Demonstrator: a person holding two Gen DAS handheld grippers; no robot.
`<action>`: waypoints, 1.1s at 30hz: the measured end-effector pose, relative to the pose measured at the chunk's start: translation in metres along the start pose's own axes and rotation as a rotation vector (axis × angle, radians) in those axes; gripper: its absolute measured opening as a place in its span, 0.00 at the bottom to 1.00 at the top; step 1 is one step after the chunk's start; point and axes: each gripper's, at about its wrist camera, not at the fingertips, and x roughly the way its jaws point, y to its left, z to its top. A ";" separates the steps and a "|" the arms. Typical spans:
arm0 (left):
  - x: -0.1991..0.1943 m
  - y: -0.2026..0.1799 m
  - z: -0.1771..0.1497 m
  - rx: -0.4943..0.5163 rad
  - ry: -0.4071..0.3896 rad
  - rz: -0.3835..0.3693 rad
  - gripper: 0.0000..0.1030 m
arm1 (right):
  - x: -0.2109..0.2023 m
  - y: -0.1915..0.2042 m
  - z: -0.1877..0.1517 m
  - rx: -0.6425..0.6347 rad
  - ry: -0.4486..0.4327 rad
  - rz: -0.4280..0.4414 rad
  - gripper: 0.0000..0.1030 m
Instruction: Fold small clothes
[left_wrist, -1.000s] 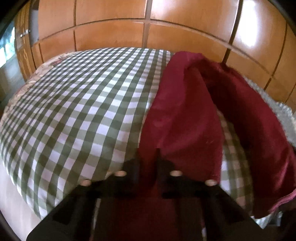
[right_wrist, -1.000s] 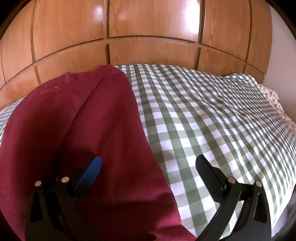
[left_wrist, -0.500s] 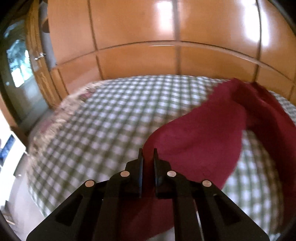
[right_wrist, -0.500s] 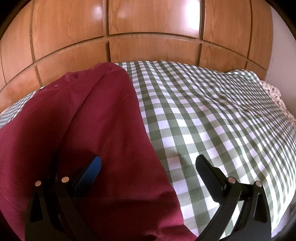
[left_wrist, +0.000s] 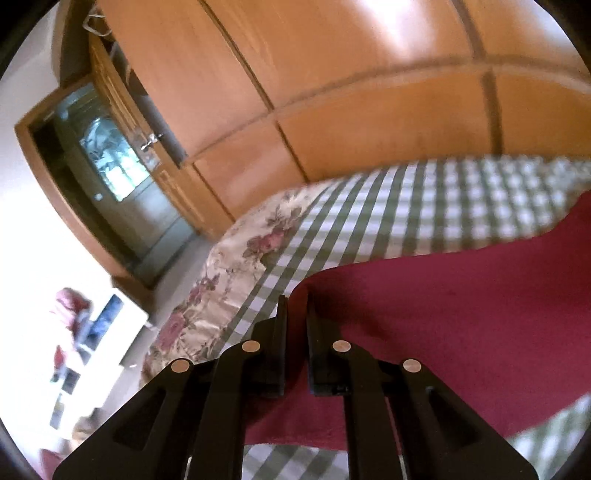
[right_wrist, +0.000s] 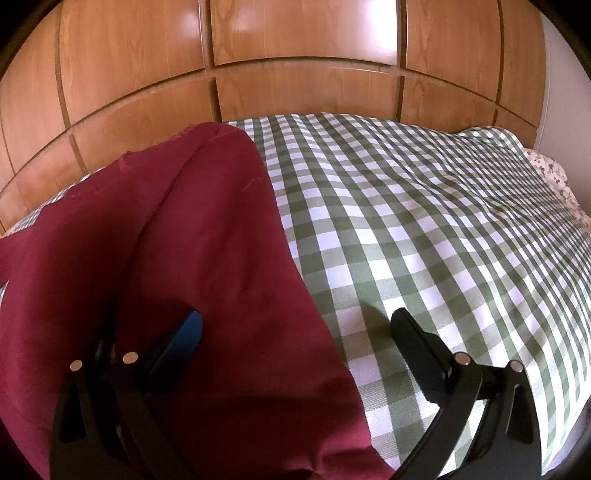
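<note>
**Left gripper drawing a maroon edge out across the bed**

The left gripper (left_wrist: 295, 317) is pinching the maroon garment (left_wrist: 461, 310) at one edge, its jaws nearly together with the cloth between them, and the fabric is stretching away to the right over the green checked bedspread (left_wrist: 424, 218). The right gripper (right_wrist: 295, 325) is hanging wide apart, gripping nothing: one finger is lying on the garment (right_wrist: 184, 258), the other over bare bedspread (right_wrist: 424, 240), with the cloth's edge running between them.

To do this well, I would be keeping the pull low and even so the edge is laid out flat rather than bunching, and letting the idle gripper pin the far side.

The left view is blurring, so the exact point of the grip and the garment's shape are hard to read. Which edge is being held I cannot tell. The floral sheet (left_wrist: 229, 277) is peeking out at the bed's side, and the wooden wardrobe (right_wrist: 295, 55) is standing behind.
</note>
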 end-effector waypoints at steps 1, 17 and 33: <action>0.008 -0.004 0.000 -0.007 0.034 -0.025 0.08 | 0.000 0.000 -0.001 0.001 0.000 0.003 0.98; -0.135 -0.065 -0.081 -0.330 -0.020 -0.688 0.95 | -0.004 -0.015 -0.001 0.066 -0.014 0.087 0.98; -0.166 -0.113 -0.116 -0.232 0.019 -0.824 0.95 | -0.089 -0.075 -0.019 0.064 0.022 0.214 0.71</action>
